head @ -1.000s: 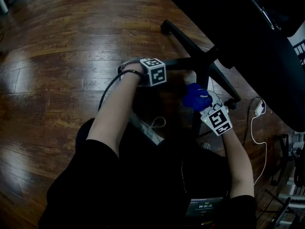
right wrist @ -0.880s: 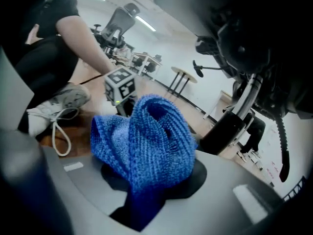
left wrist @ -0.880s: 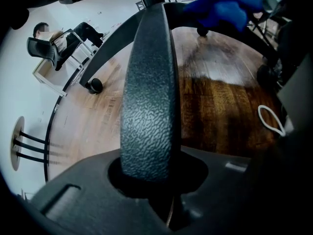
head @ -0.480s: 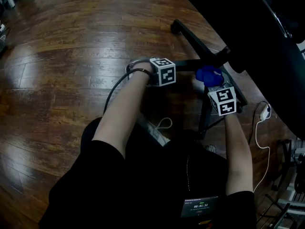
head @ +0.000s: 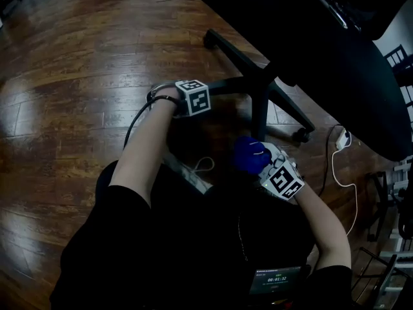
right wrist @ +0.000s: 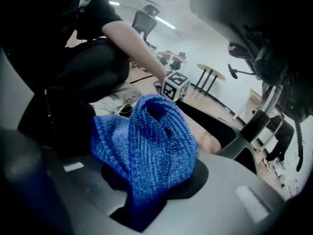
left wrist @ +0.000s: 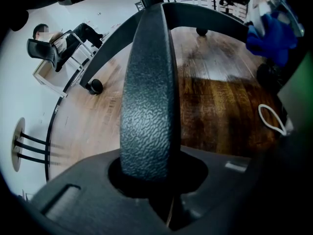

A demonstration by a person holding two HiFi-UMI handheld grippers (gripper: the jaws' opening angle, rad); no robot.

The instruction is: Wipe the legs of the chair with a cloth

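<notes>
Office chair (head: 322, 37) stands on dark wooden floor (head: 77, 76), its star base under the seat and its black legs spreading out from the hub. Left claw (head: 210, 90) sits on the chair leg (head: 232, 84) that runs from the hub toward the left of the head view. In the left gripper view the claw (left wrist: 146, 173) is clamped round this textured black leg (left wrist: 146, 92), which rises straight up out of the jaws to the hub. Right claw (head: 261, 165) is lower in the head view, close to the person's body, and grips a bunched blue cloth (head: 250, 155). In the right gripper view the jaws (right wrist: 146, 199) are pinched on the knit cloth (right wrist: 146, 141), which stands up in folds above them. The cloth lies at the outer end of the near leg (head: 259, 118), the one pointing toward the person; whether it touches the leg cannot be told. Another leg ends in a caster (head: 299, 134) at the right. A white cable (head: 339, 173) trails across the floor right of the base, and a white cord loop (head: 205, 166) lies near the person's knees.
</notes>
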